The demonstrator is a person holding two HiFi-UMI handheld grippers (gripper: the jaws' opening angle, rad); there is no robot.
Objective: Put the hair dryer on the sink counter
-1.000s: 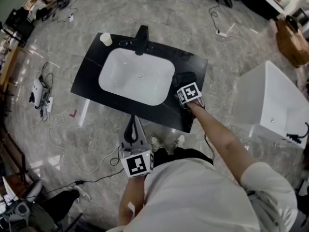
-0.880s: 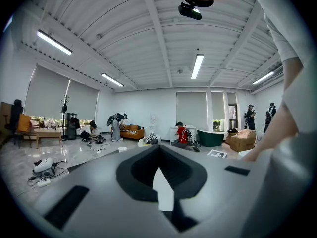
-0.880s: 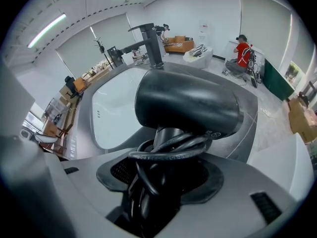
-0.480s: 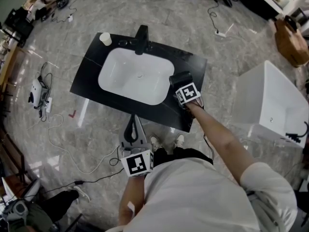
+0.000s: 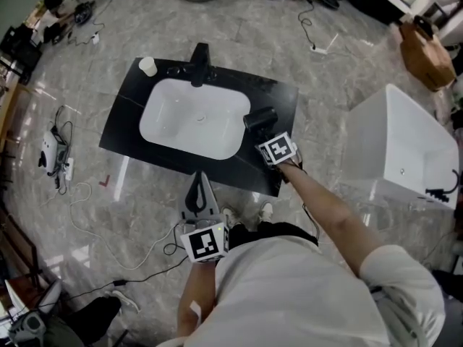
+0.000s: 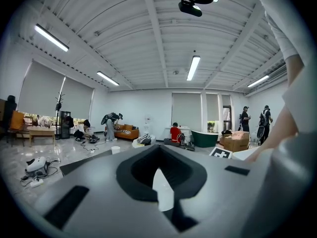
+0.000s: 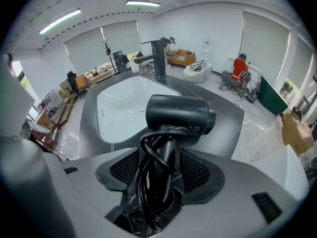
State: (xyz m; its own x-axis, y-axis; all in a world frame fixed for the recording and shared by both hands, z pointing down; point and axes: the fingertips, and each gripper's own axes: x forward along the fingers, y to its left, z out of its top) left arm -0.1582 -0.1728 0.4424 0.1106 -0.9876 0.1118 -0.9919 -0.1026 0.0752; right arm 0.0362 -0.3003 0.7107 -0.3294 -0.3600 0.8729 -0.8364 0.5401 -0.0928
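Observation:
The black hair dryer (image 5: 259, 118) (image 7: 178, 115) lies on the black sink counter (image 5: 282, 96) just right of the white basin (image 5: 192, 118), its cord wound round the handle. My right gripper (image 5: 265, 131) (image 7: 161, 167) points steeply down at it. Its jaws have just been opening and now stand wide. The handle is still between them, with no clear squeeze from the pads. My left gripper (image 5: 200, 176) (image 6: 159, 150) hangs in front of the counter's near edge, pointing level, fingertips together and nothing in it.
A black faucet (image 5: 199, 56) and a white cup (image 5: 147, 66) stand at the counter's back. A white bathtub (image 5: 394, 143) is to the right, and cables and a power strip (image 5: 54, 150) lie on the floor to the left. People are far across the room.
The head view has shifted a little. More of the hair dryer's barrel now shows beyond the right gripper's marker cube. The left gripper has kept still.

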